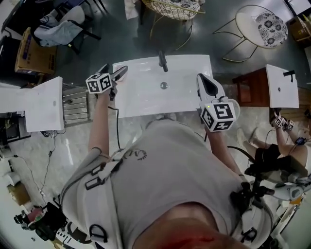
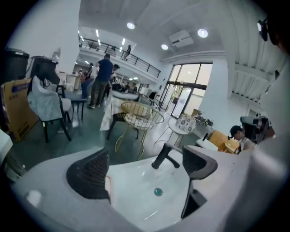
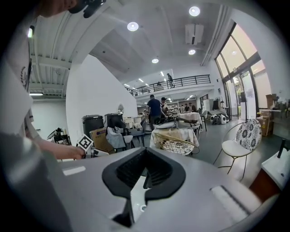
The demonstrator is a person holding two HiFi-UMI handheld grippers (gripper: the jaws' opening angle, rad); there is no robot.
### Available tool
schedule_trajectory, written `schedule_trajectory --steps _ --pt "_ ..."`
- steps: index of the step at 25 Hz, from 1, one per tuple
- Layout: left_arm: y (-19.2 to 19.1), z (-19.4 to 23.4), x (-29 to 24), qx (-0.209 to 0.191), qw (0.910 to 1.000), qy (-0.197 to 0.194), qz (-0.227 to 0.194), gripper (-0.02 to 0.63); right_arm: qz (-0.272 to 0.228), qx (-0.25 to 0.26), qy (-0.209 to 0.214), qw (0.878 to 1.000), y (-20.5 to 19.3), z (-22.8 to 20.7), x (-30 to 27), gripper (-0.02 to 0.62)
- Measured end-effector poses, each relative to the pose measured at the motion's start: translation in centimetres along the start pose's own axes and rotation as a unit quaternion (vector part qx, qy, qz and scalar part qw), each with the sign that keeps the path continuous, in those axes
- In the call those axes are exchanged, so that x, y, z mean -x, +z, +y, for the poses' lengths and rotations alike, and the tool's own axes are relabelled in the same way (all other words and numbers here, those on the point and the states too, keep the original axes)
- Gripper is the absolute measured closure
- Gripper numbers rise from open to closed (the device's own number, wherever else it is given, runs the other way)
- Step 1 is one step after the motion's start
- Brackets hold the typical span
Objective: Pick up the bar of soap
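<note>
Two tools: the left gripper (image 1: 112, 72) has its jaws spread wide and grips nothing; the right gripper (image 1: 210, 83) has its jaws closed together, empty, at the sink's right rim.
Soap: the pale peach bar of soap (image 2: 108, 183) seems to be the sliver just beside the left pad, lower left of the left gripper view; too little shows to be sure.
Done: probably only the approach, with the left gripper at the sink's left edge.
Left: closing on the bar and lifting it.
Surface: a white rectangular ceramic sink (image 1: 141, 97) with a black tap (image 1: 163, 61) and a round metal drain (image 1: 164, 85).
Room: dark floor, a gold wire chair (image 1: 175, 7) at the top, a brown cardboard box (image 1: 34, 53) upper left.
</note>
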State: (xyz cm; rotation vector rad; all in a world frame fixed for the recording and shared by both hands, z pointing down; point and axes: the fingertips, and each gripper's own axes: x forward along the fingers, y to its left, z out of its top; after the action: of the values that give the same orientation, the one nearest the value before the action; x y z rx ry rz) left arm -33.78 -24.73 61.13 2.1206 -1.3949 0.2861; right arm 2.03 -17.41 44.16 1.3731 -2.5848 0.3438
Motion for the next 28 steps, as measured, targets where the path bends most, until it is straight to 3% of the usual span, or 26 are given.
schedule_trajectory --steps 2,5,7,14,22,28 --pt "-3.2 2.5 -1.2 0.010 0.9990 -0.003 0.042 0.178 0.004 0.000 -0.005 1.000 -0.6 0.5 0.5 0.594" --pt "-7.2 6.2 -3.7 0.029 0.9941 0.008 0.104 0.185 0.014 -0.002 -0.016 1.000 -1.3 -0.2 1.0 0.593" --pt "-9.3 8.7 -5.0 0.041 0.9897 0.024 0.135 0.351 0.021 -0.004 -0.025 0.999 -1.6 -0.8 1.4 0.594" --pt "-14.0 13.4 -8.4 0.073 0.9697 0.060 0.225 0.344 0.039 -0.015 -0.069 0.997 -2.8 -3.3 3.3 0.594" --pt "-17.4 14.7 -10.7 0.102 0.9469 0.060 0.299 0.345 0.054 -0.034 -0.111 0.992 -4.3 -5.2 5.1 0.593" --pt "-19.9 15.5 -11.7 0.128 0.9400 0.088 0.304 0.360 0.065 -0.040 -0.127 0.989 -5.1 -6.1 6.3 0.593"
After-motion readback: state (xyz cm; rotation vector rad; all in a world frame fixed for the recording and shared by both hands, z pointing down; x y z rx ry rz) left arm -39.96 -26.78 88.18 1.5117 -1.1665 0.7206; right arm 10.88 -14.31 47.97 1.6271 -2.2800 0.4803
